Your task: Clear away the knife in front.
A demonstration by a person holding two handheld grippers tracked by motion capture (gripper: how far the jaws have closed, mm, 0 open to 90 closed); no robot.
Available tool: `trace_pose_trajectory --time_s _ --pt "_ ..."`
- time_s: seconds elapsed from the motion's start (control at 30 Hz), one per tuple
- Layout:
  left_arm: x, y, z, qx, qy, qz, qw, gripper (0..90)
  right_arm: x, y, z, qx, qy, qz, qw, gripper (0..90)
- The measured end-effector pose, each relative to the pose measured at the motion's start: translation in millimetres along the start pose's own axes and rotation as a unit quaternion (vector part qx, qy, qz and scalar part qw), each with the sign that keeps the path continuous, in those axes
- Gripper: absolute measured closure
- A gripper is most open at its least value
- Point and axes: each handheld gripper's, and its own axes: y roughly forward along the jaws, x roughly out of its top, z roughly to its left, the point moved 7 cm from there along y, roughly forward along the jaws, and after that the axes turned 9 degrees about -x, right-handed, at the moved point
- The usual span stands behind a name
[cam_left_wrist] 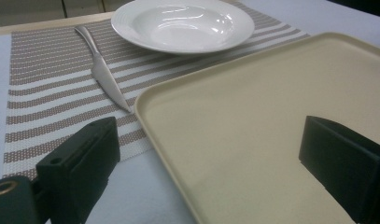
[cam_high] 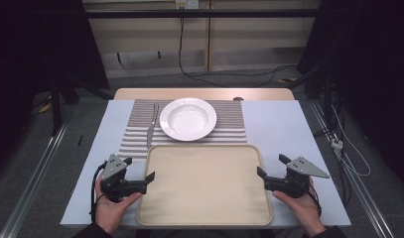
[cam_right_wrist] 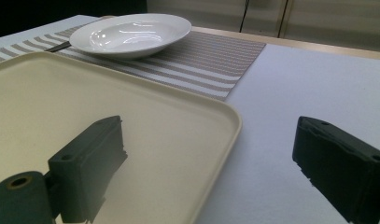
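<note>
Since both your left gripper (cam_high: 142, 170) and right gripper (cam_high: 270, 166) are wide open straddling the tray (cam_high: 204, 198) rims, clamp them evenly.

matt plastic tray (cam_high: 204, 183), glossy plate (cam_high: 188, 119) (ceramic-looking)

A staged recording room or lab is suggested rather than a home. A small worktop (cam_high: 289, 134) is stood alone on a grey floor (cam_high: 26, 163), flanked by metal rails (cam_high: 33, 183) and dark curtains (cam_high: 35, 44). Loose cables (cam_high: 189, 74) are trailed across the floor well beyond each hand-held gripper (cam_high: 138, 173), towards a pale panelled wall (cam_high: 150, 39). A power strip (cam_high: 336, 144) is seen on the floor beyond the right hand-held gripper (cam_high: 272, 166).
</note>
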Motion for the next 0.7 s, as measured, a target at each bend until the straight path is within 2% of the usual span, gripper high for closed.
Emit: trace_pose_trajectory --time_s 0.07,0.13,0.5,0.7 --pt "2.1 -0.1 0.6 -0.001 -0.002 -0.008 1.0000 5.5 -0.1 -0.1 -0.3 0.000 0.001 0.000 1.0000 8.8" --pt "3.2 0.3 1.8 -0.002 -0.003 -0.001 1.0000 5.2 -0.7 0.1 -0.4 -0.001 -0.001 0.003 1.0000 8.6" --pt "14.3 1.2 11.3 -0.005 -0.002 0.000 1.0000 5.1 -1.3 1.4 1.0 0.001 -0.002 0.006 1.0000 7.6" --pt "18.1 6.7 13.7 -0.010 0.008 0.017 0.9998 5.2 -1.7 2.2 0.9 0.002 -0.001 0.007 1.0000 7.6"
